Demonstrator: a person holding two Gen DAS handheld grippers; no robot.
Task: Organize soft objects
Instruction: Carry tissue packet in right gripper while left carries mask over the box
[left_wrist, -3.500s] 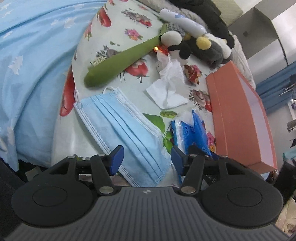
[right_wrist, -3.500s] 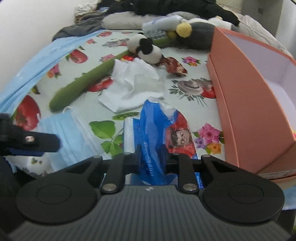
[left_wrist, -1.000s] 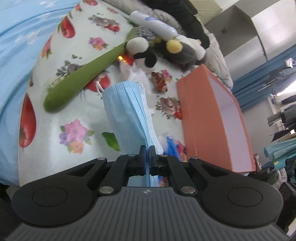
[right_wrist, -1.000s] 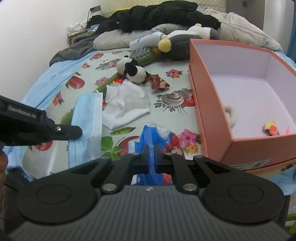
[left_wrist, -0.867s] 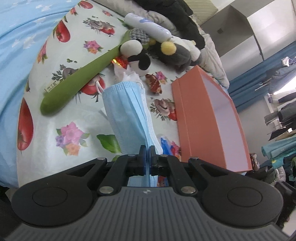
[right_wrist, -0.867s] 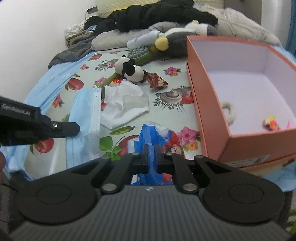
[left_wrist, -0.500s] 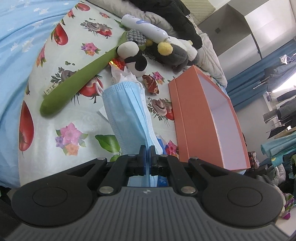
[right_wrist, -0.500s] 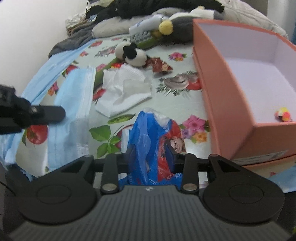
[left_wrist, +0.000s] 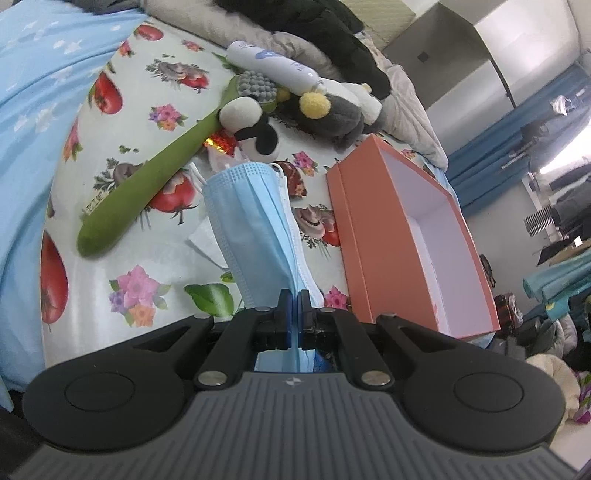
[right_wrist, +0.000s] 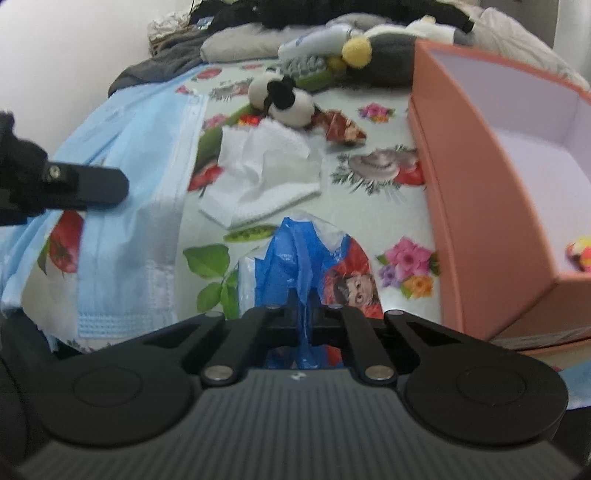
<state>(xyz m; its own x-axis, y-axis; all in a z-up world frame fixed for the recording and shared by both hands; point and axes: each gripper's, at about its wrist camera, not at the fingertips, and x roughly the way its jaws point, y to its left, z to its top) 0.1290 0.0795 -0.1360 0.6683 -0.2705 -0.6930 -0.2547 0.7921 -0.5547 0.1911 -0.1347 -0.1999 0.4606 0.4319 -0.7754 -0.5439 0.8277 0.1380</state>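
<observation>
1. Half a second ago the right gripper's (right_wrist: 304, 295) fingers were spread around the crumpled blue plastic bag with a red cartoon face (right_wrist: 314, 254); now they are pinching a fold of it. The left gripper (left_wrist: 294, 310) is still clamping the pleated pale blue surgical face mask (left_wrist: 255, 225), which is hanging lifted above the bed.
2. Parts of both held items are being hidden: the mask's lower end is passing behind the left gripper's black body, and the bag's near edge is disappearing under the right gripper.
3. From the right wrist view, the mask (right_wrist: 140, 206) is looking blurred, and the left gripper's black finger (right_wrist: 85, 188) is crossing in front of it.
4. An open salmon-orange cardboard box with a white inside (left_wrist: 373, 236) is sitting to the right of both grippers; a small yellow and red object (right_wrist: 580, 253) is lying inside it, cut off by the frame edge and too blurred to identify.
5. Farther out, a crumpled white tissue (right_wrist: 266, 173), a long green plush stick (left_wrist: 147, 181), a small black and white plush toy (left_wrist: 251, 125) and a white tube bottle (left_wrist: 273, 66) are lying on the bed.
6. All of it is resting on a pale sheet printed with tomatoes and flowers (left_wrist: 122, 122), with a light blue blanket (left_wrist: 33, 85) alongside and dark clothes (left_wrist: 317, 22) heaped at the far end.
</observation>
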